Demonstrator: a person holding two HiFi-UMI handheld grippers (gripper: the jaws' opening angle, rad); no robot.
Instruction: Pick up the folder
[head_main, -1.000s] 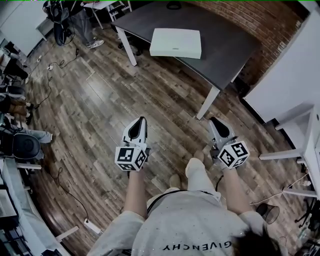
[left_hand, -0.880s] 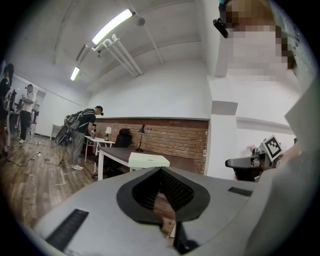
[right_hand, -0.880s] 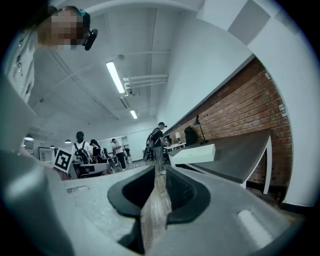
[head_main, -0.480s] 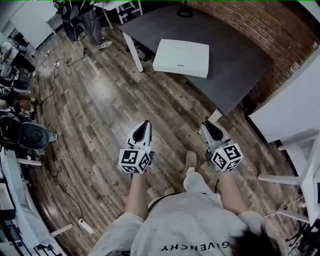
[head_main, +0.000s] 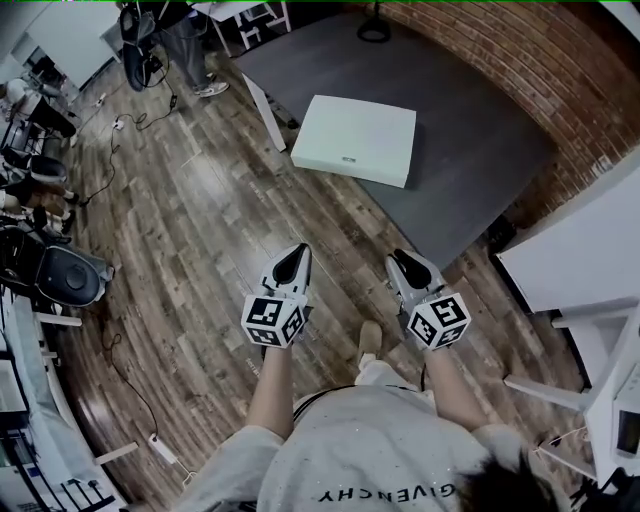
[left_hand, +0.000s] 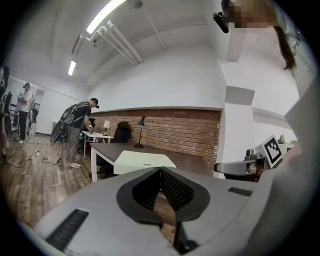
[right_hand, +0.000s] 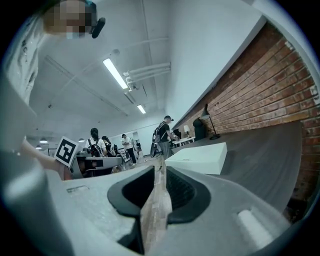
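On the left, the left gripper (head_main: 296, 252) was empty, its jaw tips pressed together. Ahead of it, up on the dark table (head_main: 485, 150) near the table's front edge, the white folder (head_main: 355, 140) lay flat, untouched and well apart from both tools, its long axis running crosswise to their line of reach. The right gripper (head_main: 399, 259) was empty too, jaws parted only by a thin slit. The folder sat between their two headings, neither clearly nearer. I reckoned both needed to open wider.

Ceiling tubes (left_hand: 102, 17) give even, fairly bright light — the folder (right_hand: 197, 159) casts only a soft shadow on the tabletop (right_hand: 265, 150). Both gripper views bulge and go black at the rim.
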